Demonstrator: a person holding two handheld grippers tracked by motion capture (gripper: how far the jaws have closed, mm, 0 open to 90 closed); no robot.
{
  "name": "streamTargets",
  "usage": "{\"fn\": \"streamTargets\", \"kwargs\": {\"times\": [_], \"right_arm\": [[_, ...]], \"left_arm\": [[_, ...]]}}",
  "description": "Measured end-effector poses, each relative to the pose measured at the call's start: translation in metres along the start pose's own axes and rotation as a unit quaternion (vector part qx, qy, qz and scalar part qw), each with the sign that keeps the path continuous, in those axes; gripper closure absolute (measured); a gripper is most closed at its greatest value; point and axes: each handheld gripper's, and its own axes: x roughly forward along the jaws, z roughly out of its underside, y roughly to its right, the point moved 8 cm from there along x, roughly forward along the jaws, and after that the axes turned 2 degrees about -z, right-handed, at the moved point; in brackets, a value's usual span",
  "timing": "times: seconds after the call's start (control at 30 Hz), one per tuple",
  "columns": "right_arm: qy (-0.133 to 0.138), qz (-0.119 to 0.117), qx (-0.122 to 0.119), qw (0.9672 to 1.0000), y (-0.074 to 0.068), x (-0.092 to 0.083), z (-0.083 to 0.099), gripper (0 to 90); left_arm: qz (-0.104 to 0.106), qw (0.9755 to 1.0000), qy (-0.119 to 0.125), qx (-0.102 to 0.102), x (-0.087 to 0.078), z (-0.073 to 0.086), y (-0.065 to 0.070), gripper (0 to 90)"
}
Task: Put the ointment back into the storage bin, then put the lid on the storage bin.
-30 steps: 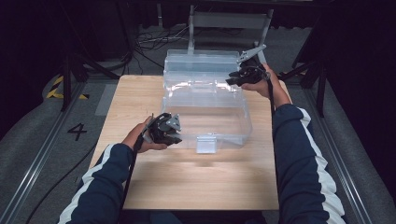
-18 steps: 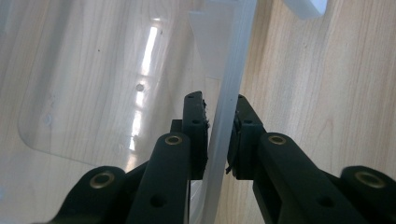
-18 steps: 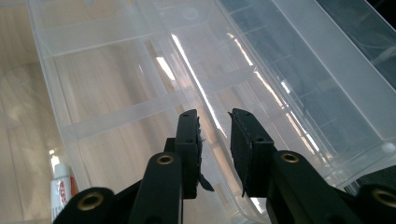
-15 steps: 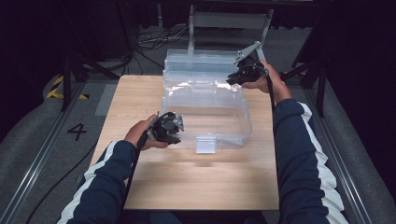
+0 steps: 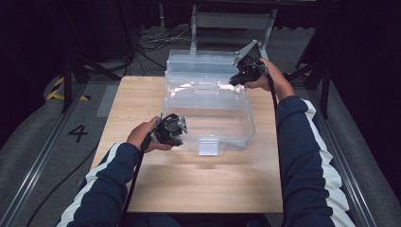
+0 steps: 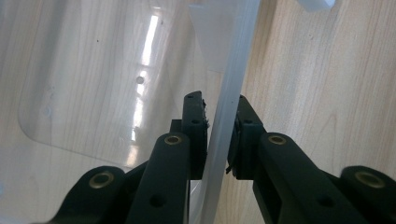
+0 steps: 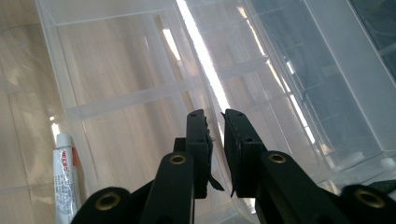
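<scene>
Pale wood-grain tabletop (image 5: 156, 94) sits mid-frame, ringed by grey floor and black stands. Your clear hinged plastic box (image 5: 208, 101) lies open at centre. Your left gripper (image 6: 215, 135) clamps its thin translucent front wall at lower left; your right gripper (image 7: 215, 140), jaws just narrowed, pinches a rim at upper right.

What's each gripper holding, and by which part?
Left gripper clamps the clear plastic box by its near-left wall rim; right gripper pinches a thin clear wall edge at the box's far right.
</scene>
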Motion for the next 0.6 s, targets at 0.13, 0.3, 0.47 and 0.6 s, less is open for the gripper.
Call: {"fn": "streamTargets", "kwargs": {"times": [0.13,0.3,0.47,0.6], "right_arm": [[-0.007,-0.007,-0.006,0.9999,-0.0017,-0.0014,-0.0008,82.6],[-0.009,-0.011,-0.007,0.9999,-0.0029,-0.0024,-0.0003,83.6],[-0.005,-0.016,-0.01,0.9998,-0.0043,-0.0033,0.0002,84.3],[-0.009,-0.015,-0.016,0.9997,-0.0063,-0.0046,0.0005,85.1]], "left_arm": [[-0.001,1.0,0.0,-0.005,0.0002,0.0001,0.0002,79.2],[-0.002,0.9999,0.004,-0.012,0.0006,0.0004,0.0011,78.7],[-0.006,0.9998,0.006,-0.016,0.0009,0.0008,0.0018,78.0],[-0.013,0.9996,0.005,-0.024,0.0013,0.0011,0.0024,76.9]]}}
